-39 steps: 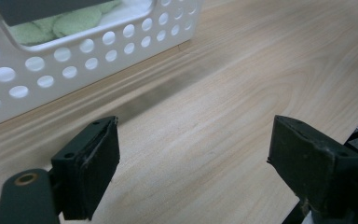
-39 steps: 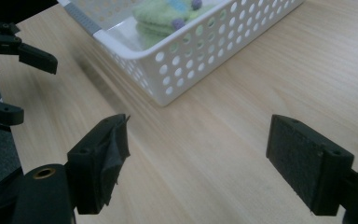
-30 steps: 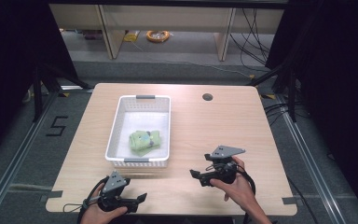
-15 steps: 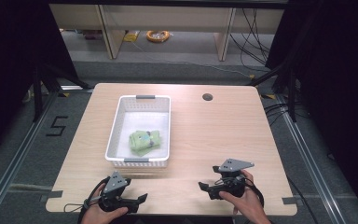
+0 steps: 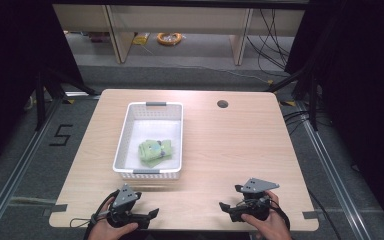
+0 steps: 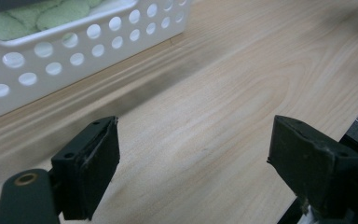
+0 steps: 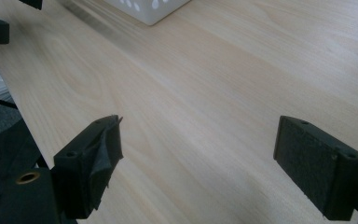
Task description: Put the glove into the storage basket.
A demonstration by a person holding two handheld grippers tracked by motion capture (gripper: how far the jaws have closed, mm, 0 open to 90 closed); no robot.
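High view: white basket [image 5: 149, 142] on worktop [image 5: 230, 145], green cloth [image 5: 155, 151] lying inside it near the front wall; left tool [image 5: 139, 216] and right tool [image 5: 234, 210] both low at the near edge, well apart from the basket, nothing held. Left gripper view: jaws wide, bare wood between them, perforated basket wall [image 6: 70, 51] ahead with green cloth [image 6: 42, 14] showing over the rim. Right gripper view: jaws wide, empty, basket corner [image 7: 149, 9] far off at top. Step looks like rest or idle, cloth sitting in basket. Next move, if any, calls for reaching forward over the rim.
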